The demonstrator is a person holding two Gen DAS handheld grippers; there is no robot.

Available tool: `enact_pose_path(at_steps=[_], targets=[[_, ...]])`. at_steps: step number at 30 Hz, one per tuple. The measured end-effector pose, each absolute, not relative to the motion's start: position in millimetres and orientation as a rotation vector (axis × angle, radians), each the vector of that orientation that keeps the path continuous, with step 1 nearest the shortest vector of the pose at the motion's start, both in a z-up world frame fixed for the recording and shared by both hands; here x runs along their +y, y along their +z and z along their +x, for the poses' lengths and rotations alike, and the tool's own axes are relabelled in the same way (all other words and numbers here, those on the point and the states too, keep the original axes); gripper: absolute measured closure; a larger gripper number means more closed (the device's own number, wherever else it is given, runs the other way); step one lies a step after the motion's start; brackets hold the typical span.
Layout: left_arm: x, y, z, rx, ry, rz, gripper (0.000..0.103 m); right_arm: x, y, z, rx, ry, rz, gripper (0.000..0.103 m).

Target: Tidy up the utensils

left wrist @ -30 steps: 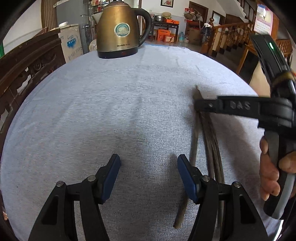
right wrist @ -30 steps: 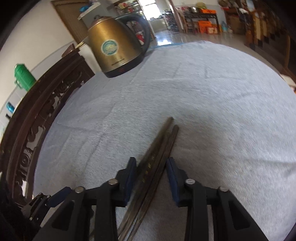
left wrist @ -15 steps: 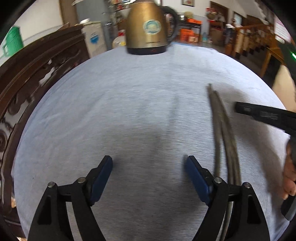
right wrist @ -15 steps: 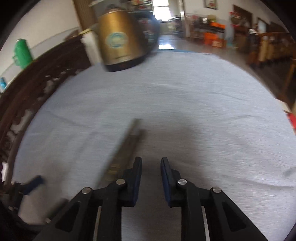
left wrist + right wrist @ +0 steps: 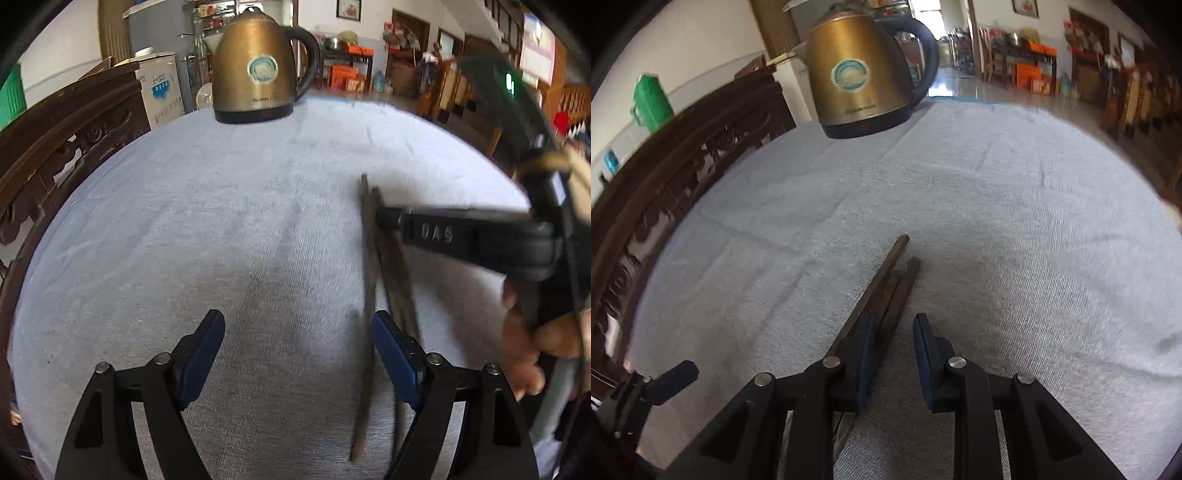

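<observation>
Several dark wooden chopsticks (image 5: 373, 266) lie in a bundle on the light blue cloth (image 5: 221, 221). In the right wrist view the chopsticks (image 5: 890, 280) run from under the left pad toward the kettle. My right gripper (image 5: 892, 339) is partly open, a narrow gap between its jaws; one or two sticks lie in the gap, the others beneath the left pad. It reaches in from the right in the left wrist view (image 5: 384, 221), its tip at the sticks. My left gripper (image 5: 297, 347) is wide open and empty, its right pad beside the chopsticks.
A bronze electric kettle (image 5: 258, 66) stands at the far edge of the cloth-covered table; it also shows in the right wrist view (image 5: 860, 70). A carved dark wooden rail (image 5: 62, 136) runs along the left. Room furniture stands behind.
My right gripper swung away from the chopsticks half a second ago and has come back over them, its jaws a little wider. My left gripper has shifted slightly and stays open.
</observation>
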State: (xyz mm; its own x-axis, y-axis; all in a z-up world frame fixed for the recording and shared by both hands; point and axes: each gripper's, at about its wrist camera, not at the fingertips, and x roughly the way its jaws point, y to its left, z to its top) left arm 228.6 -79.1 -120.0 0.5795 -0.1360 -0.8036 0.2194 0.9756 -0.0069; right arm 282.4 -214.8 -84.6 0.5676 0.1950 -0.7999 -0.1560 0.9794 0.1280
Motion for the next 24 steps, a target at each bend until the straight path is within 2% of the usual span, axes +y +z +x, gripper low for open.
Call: enact_pose_path(at_steps=[5, 10, 17, 23, 24], targets=[[-79, -122, 227, 0.918, -0.171, 0.129, 0.019, -225, -86, 281, 0.961, 0.103, -0.052, 0.079], [-55, -127, 239, 0.976, -0.127, 0.064, 0.017, -259, -80, 277, 0.96, 0.101, 0.107, 0.079], [-47, -111, 251, 0.938, -0.143, 0.053, 0.017, -262, -84, 293, 1.024, 0.083, 0.165, 0.078], [-57, -114, 273, 0.971, -0.165, 0.043, 0.017, -247, -86, 304, 1.02, 0.056, 0.063, 0.078], [-60, -114, 268, 0.981, -0.17, 0.038, 0.017, -244, -87, 306, 1.014, 0.051, 0.04, 0.081]])
